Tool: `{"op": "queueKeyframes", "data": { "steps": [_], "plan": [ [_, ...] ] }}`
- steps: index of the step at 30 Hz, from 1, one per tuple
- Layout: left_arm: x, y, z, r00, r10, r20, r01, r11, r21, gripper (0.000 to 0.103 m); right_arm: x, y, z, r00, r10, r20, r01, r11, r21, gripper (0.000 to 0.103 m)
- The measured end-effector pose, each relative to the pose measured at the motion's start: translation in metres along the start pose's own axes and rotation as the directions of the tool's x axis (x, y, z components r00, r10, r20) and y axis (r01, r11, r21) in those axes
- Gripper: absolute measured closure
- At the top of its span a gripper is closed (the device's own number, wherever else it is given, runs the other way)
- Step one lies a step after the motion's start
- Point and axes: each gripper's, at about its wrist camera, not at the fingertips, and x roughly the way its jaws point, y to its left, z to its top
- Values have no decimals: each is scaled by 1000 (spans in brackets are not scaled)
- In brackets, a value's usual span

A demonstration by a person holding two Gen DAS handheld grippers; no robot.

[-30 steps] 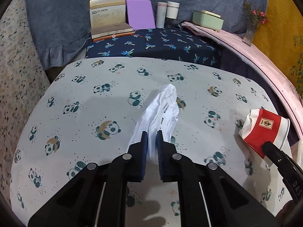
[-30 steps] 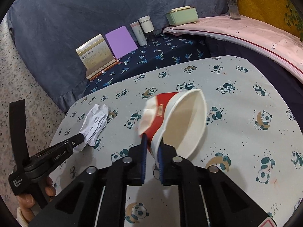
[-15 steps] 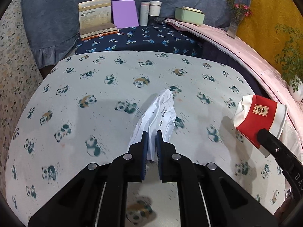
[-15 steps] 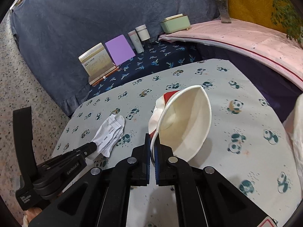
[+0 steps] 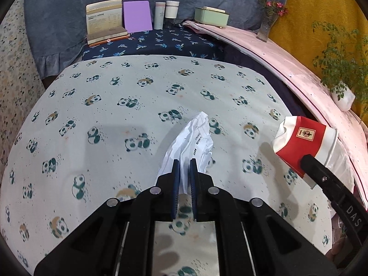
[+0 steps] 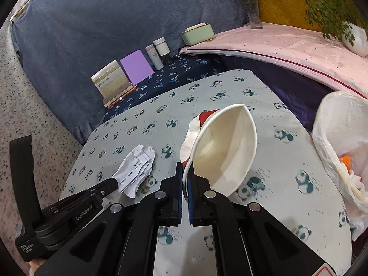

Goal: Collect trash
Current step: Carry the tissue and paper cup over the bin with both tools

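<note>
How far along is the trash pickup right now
Done: some trash already sits in the white bag. In hand: the left gripper clamps the crumpled paper, the right gripper the crushed paper cup. Left: dropping both in the bag.

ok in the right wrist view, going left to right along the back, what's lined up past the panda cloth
cream box → purple pad → slim bottle → white jar → green box → flower vase → potted plant

Trash bag (image 6: 340, 138) cut off rightward
</note>
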Motion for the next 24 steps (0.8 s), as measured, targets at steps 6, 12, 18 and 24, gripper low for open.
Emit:
{"op": "queueKeyframes", "data": {
  "steps": [6, 12, 18, 24],
  "plan": [
    [-18, -20, -16, 1000, -25, 3, 25, 999, 24, 95, -21, -9, -12, 1000, -1, 15, 1, 1000, 14, 99],
    [-35, -46, -23, 999, -51, 14, 50, 997, 65, 95, -46, -20, -18, 999, -7, 45, 5, 999, 34, 99],
    [-51, -75, -30, 996, -84, 25, 80, 990, 113, 95, -69, -36, -21, 997, -21, 73, 17, 998, 59, 99],
    [-59, -105, -34, 993, -113, 28, 107, 980, 165, 95, -86, -54, -22, 994, -43, 99, 34, 995, 90, 99]
  ]
}}
